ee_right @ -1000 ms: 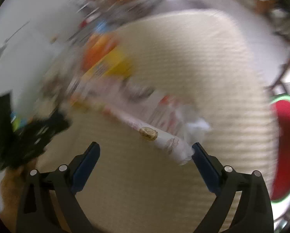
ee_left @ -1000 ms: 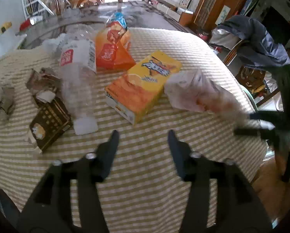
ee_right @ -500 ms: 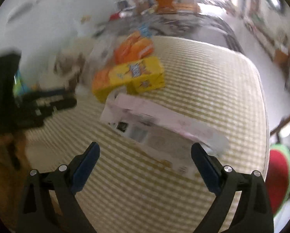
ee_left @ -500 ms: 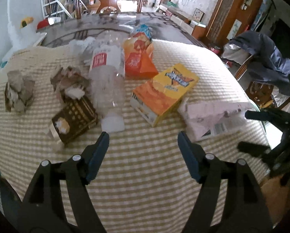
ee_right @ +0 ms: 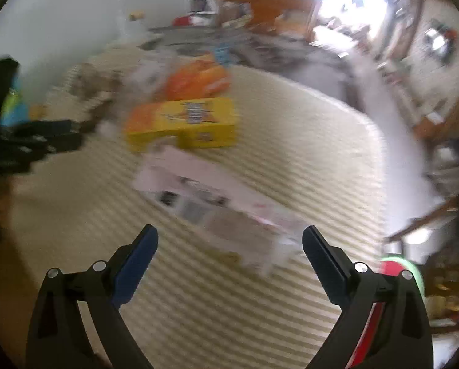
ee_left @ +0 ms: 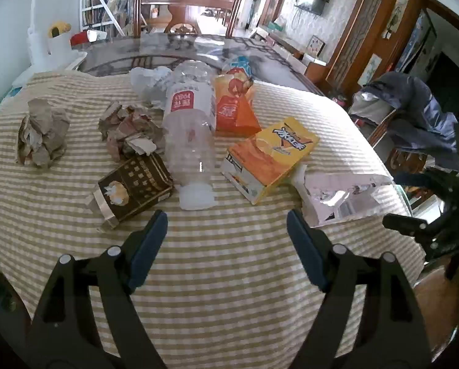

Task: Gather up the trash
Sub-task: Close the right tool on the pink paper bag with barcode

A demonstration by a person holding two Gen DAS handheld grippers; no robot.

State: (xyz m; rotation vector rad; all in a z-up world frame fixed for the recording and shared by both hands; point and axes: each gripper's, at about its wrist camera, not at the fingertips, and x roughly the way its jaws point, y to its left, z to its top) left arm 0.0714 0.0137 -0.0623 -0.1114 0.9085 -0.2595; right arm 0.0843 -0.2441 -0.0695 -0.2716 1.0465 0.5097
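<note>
Trash lies on a striped tablecloth [ee_left: 223,276]: a clear plastic bottle [ee_left: 189,141], an orange-yellow carton [ee_left: 269,156], an orange snack bag [ee_left: 232,107], a brown box [ee_left: 134,187], two crumpled paper wads [ee_left: 41,135] [ee_left: 128,132] and a pale pink wrapper [ee_left: 343,193]. My left gripper [ee_left: 226,233] is open and empty, hovering short of the bottle's cap. My right gripper [ee_right: 229,246] is open and empty, just before the pink wrapper [ee_right: 217,196]; it also shows at the right edge of the left wrist view [ee_left: 413,203]. The carton [ee_right: 183,123] lies beyond the wrapper.
A glass tabletop [ee_left: 180,52] and a wooden chair [ee_left: 186,3] stand behind the cloth. A chair draped with a dark jacket [ee_left: 413,113] stands at the right. A red-green round object [ee_right: 401,273] sits low off the table's right edge.
My left gripper has opened wider and drawn back, showing more of the table. The right gripper has let go of the pink wrapper and pulled back from it; the wrapper now lies flat.
</note>
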